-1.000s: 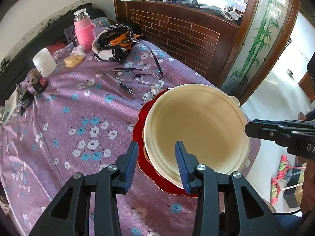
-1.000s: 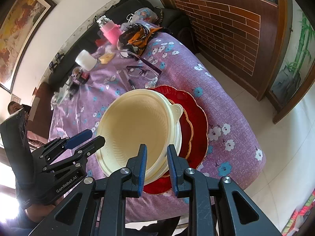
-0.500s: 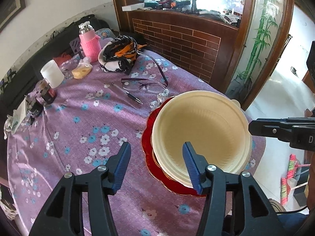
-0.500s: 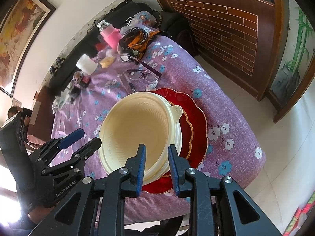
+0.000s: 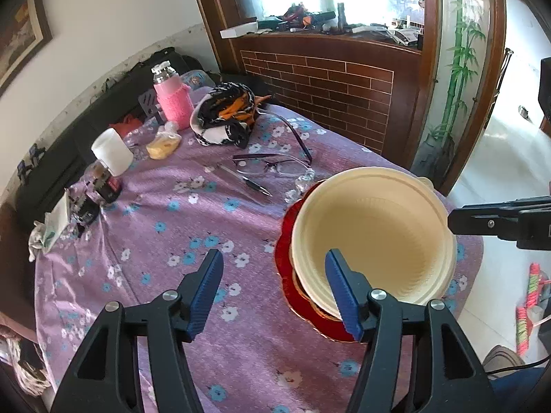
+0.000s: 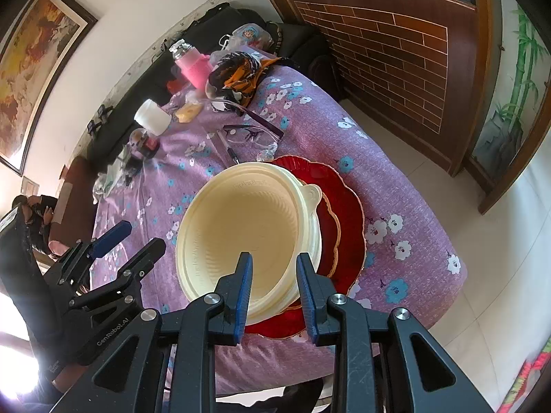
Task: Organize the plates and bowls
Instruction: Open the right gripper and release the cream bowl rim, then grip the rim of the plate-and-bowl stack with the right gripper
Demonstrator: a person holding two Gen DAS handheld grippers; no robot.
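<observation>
Now cream bowl [image 5: 372,230] atop red plate [image 6: 344,213]

We are seeing a matt cream plastic bowl [image 6: 251,237] with fine ribbing sitting on a glossy red plate [image 6: 344,220] edged in gold. Under them a purple cloth tablecloth [image 5: 165,227] is lying soft and matt, printed with flowers. We are looking along black matt plastic gripper arms carrying ridged blue pads [image 5: 206,289] and shiny metal screws.
</observation>
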